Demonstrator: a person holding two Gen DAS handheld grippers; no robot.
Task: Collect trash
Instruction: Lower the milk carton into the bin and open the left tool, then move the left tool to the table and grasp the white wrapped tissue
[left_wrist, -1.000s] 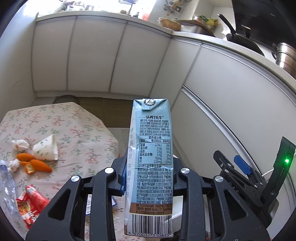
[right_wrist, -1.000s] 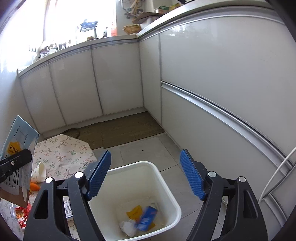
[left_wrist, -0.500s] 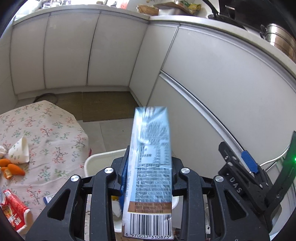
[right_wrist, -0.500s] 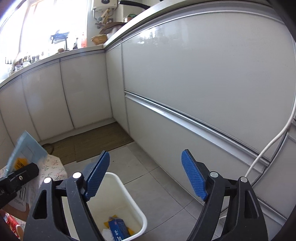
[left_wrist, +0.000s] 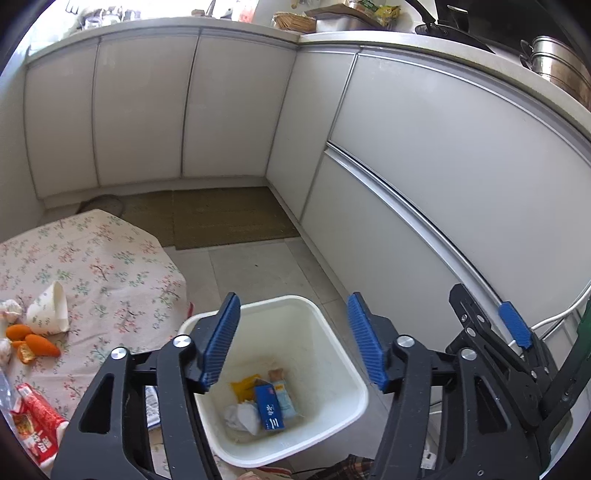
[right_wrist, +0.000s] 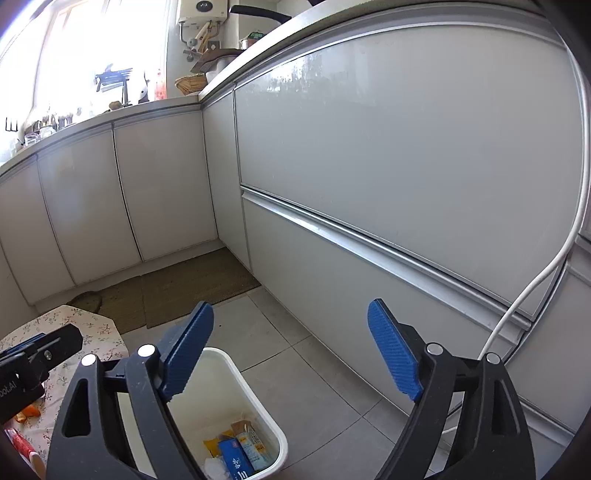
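Observation:
My left gripper (left_wrist: 293, 339) is open and empty, right above the white trash bin (left_wrist: 332, 328) on the floor. In the bin lie the light-blue milk carton (left_wrist: 284, 400), a blue box (left_wrist: 269, 406), a yellow wrapper (left_wrist: 243, 387) and crumpled white paper (left_wrist: 242, 415). My right gripper (right_wrist: 291, 354) is open and empty, held to the right of the bin (right_wrist: 255, 402); it also shows in the left wrist view (left_wrist: 513, 325). On the floral tablecloth (left_wrist: 110, 266) lie a paper cone (left_wrist: 50, 310), orange peels (left_wrist: 35, 341) and a red wrapper (left_wrist: 35, 421).
White kitchen cabinets (left_wrist: 424, 166) run along the back and right. A brown mat (left_wrist: 221, 218) lies on the tiled floor beyond the bin. A white cable (right_wrist: 554, 266) hangs at the right. Pots (left_wrist: 557, 62) stand on the counter.
My left gripper opened over the bin and the milk carton dropped out of it into the bin. My right gripper swung to the right, away from the bin.

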